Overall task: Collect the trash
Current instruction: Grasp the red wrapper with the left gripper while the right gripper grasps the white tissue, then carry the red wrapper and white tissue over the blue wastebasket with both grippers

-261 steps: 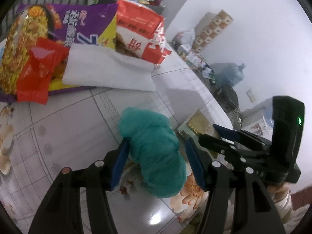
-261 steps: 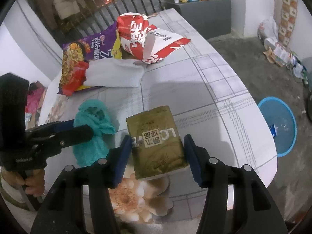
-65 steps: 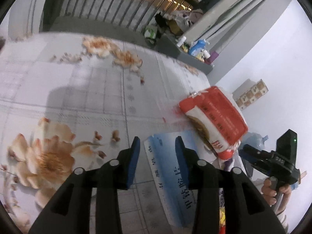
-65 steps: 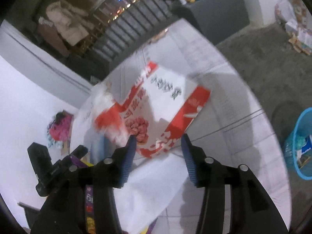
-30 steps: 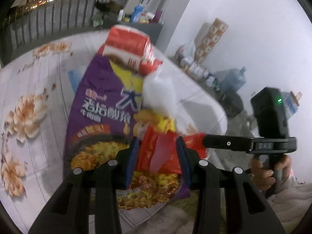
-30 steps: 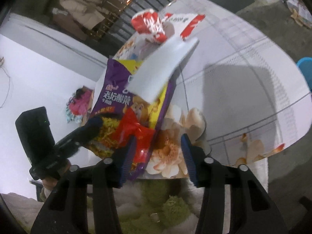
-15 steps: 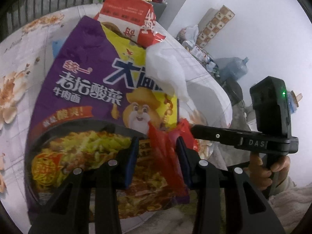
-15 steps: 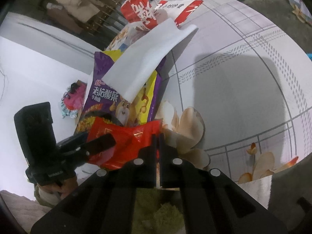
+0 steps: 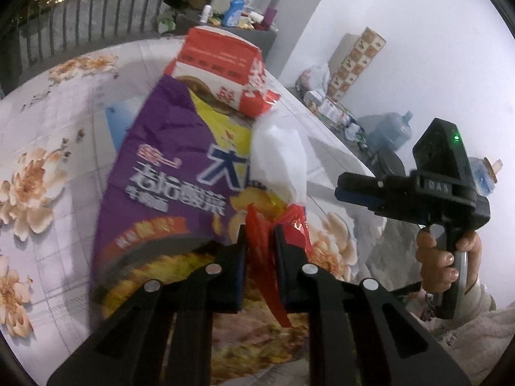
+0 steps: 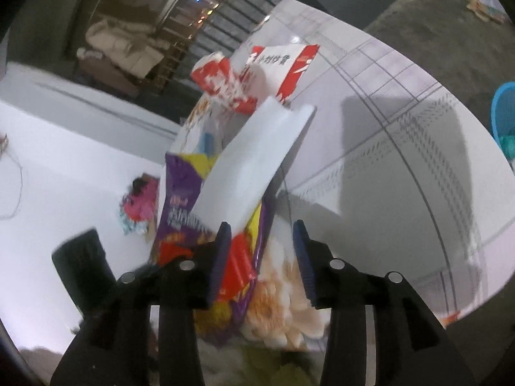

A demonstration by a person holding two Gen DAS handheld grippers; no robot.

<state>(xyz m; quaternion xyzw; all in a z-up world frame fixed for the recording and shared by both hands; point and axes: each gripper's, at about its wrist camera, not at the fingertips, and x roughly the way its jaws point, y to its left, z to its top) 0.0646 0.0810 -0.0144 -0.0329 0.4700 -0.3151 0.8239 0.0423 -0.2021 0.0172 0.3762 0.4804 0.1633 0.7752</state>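
Left wrist view: the left gripper (image 9: 260, 236) has its jaws closing on a crumpled red wrapper (image 9: 267, 257), which sits pinched between the two fingers at the near edge of the table (image 9: 48, 148). Under the wrapper lies a large purple instant-noodle bag (image 9: 167, 173), stretching from the near edge toward the middle of the flower-patterned tabletop. A white tissue (image 9: 280, 160) rests on the bag's right side. A red-and-white snack bag (image 9: 225, 70) sits at the bag's far end. To the right, a hand (image 9: 447, 257) holds the right gripper (image 9: 357, 189) beyond the table's right edge; its jaw opening cannot be judged here.

Right wrist view: the right gripper (image 10: 261, 251) has its jaws opening, pads pressing on nothing. The red wrapper (image 10: 236, 273) and the edge of the purple bag (image 10: 180, 206) lie against its left finger. The white tissue (image 10: 254, 164) lies across the bag. The snack bag (image 10: 251, 70) is farther back. A blue bin (image 10: 503, 119) stands past the table's right edge.
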